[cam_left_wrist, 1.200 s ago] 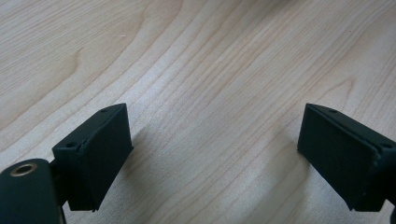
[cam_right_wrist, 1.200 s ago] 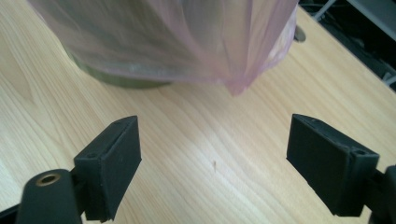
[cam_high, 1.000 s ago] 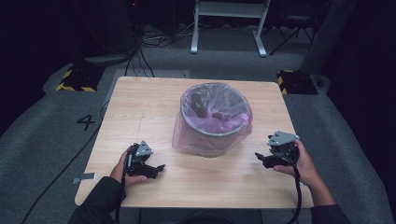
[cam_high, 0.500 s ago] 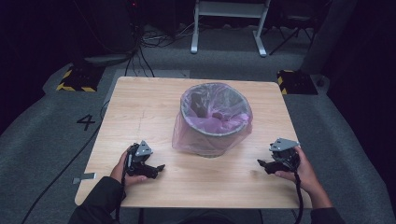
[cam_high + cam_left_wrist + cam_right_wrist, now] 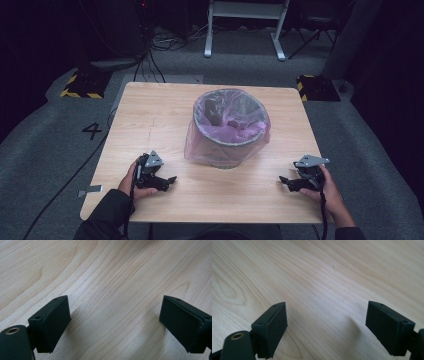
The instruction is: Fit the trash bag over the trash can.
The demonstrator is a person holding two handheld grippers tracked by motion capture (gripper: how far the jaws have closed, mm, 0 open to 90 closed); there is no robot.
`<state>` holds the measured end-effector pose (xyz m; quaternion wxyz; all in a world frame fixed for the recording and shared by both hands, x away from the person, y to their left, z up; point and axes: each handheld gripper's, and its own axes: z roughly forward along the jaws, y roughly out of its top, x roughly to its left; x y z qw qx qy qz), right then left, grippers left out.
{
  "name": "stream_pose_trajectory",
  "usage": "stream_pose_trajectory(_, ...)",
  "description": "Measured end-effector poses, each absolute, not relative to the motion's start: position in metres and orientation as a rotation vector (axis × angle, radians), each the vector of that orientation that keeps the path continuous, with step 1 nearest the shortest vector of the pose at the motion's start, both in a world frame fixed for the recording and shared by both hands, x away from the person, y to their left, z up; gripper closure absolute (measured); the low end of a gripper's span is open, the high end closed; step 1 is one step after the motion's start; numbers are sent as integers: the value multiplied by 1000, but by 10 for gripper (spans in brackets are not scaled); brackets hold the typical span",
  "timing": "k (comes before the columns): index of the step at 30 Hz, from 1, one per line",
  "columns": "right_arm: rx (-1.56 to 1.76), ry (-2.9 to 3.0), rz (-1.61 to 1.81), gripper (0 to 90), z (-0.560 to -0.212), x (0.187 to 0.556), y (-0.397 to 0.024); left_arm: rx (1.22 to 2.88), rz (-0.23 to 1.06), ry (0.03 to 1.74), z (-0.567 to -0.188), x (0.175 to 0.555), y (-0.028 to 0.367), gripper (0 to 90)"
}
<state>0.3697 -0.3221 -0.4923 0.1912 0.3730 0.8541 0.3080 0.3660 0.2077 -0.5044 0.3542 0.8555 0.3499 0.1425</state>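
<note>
A grey waste bin (image 5: 231, 131) lined with a pink plastic bag stands in the middle of the wooden table (image 5: 150, 110). My left gripper (image 5: 170, 181) rests low on the table at the front left, jaws pointing right. Its jaws (image 5: 115, 325) stand wide apart over bare wood, nothing between them. My right gripper (image 5: 284, 182) sits at the front right near the table edge, jaws pointing left toward the bin's side. Those jaws (image 5: 325, 328) are also wide apart above bare wood. Both grippers lie well short of the bin.
Grey carpet surrounds the table, with a painted 4 (image 5: 92, 131) at the left and cables (image 5: 150, 65) behind. A white metal frame (image 5: 245, 25) stands beyond the far edge. Two black-and-yellow blocks (image 5: 82, 86) sit on the floor at the back corners.
My right gripper has come down and toward the front edge of the table. The left gripper and the bin have stayed where they were.
</note>
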Motion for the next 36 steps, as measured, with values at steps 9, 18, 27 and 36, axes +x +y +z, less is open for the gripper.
stream_pose_trajectory(9,1165,2302,1004,151,-503,363,-336,2209,371,912,-504,366,207,96)
stream_pose_trajectory(18,1173,2300,998,142,-504,364,-335,2208,372,914,-504,366,207,96)
stream_pose_trajectory(27,1173,2300,998,142,-504,364,-335,2213,369,909,-504,367,207,95)
stream_pose_trajectory(36,1174,2300,998,142,-504,364,-335,2215,371,907,-504,367,207,95)
